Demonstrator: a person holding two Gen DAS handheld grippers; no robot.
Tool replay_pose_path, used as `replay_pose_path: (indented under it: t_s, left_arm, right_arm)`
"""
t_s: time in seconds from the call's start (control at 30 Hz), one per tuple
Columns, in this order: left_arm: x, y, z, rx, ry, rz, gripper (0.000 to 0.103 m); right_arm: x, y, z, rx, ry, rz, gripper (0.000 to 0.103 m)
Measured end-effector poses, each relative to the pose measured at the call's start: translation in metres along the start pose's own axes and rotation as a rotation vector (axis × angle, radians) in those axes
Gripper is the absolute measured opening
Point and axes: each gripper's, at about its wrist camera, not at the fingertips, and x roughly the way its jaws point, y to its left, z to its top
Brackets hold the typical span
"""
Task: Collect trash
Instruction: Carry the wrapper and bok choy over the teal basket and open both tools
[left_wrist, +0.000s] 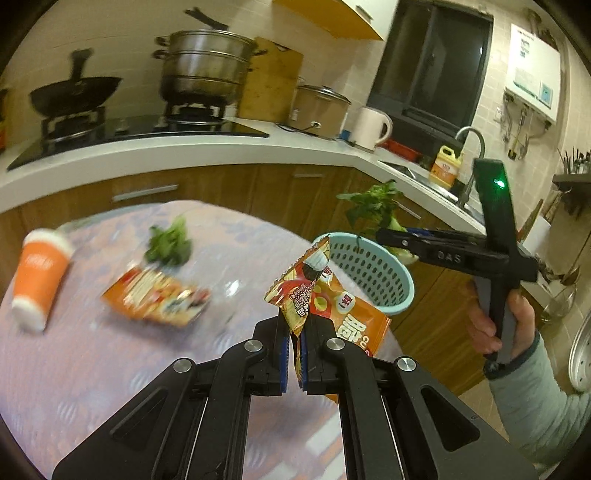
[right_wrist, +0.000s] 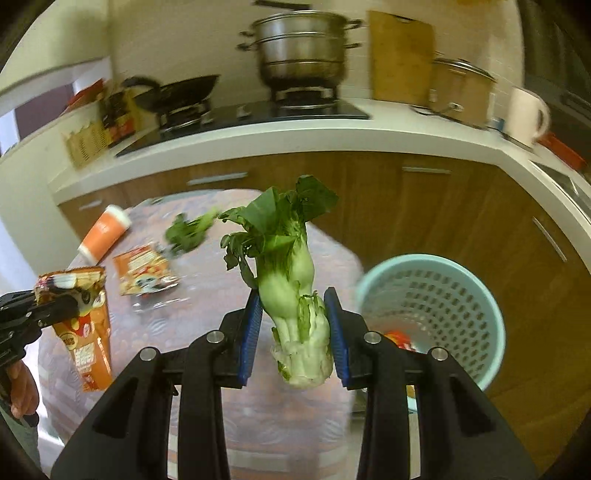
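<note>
My left gripper is shut on an orange snack bag, held up over the table near its right edge. It also shows in the right wrist view. My right gripper is shut on a bok choy, held upright beside the light-blue perforated bin. The bin stands off the table's right side, with a red wrapper inside. On the table lie a second snack bag, a leafy green scrap and an orange paper cup on its side.
The round table has a patterned cloth. Behind it runs a white counter with wooden cabinets, a stove with a wok and a steamer pot, a rice cooker, a kettle and a sink.
</note>
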Motion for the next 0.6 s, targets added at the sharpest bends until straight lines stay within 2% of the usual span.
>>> replay_pose_path:
  t_s: [0.23, 0.4, 0.6]
  left_arm:
    - [0.074, -0.042, 0.041, 0.047, 0.061, 0.026, 0.003]
    - [0.134, -0.062, 0.061, 0.024, 0.109, 0.047, 0.003]
    - [0.191, -0.085, 0.075, 0.023, 0.142, 0.053, 0.003]
  right_arm:
    - [0.002, -0.062, -0.012, 0.09, 0.003, -0.083, 0.031]
    - [0.018, -0.108, -0.024, 0.199, 0.017, -0.122, 0.031]
    - [0.057, -0.173, -0.044, 0.404, 0.115, -0.181, 0.031]
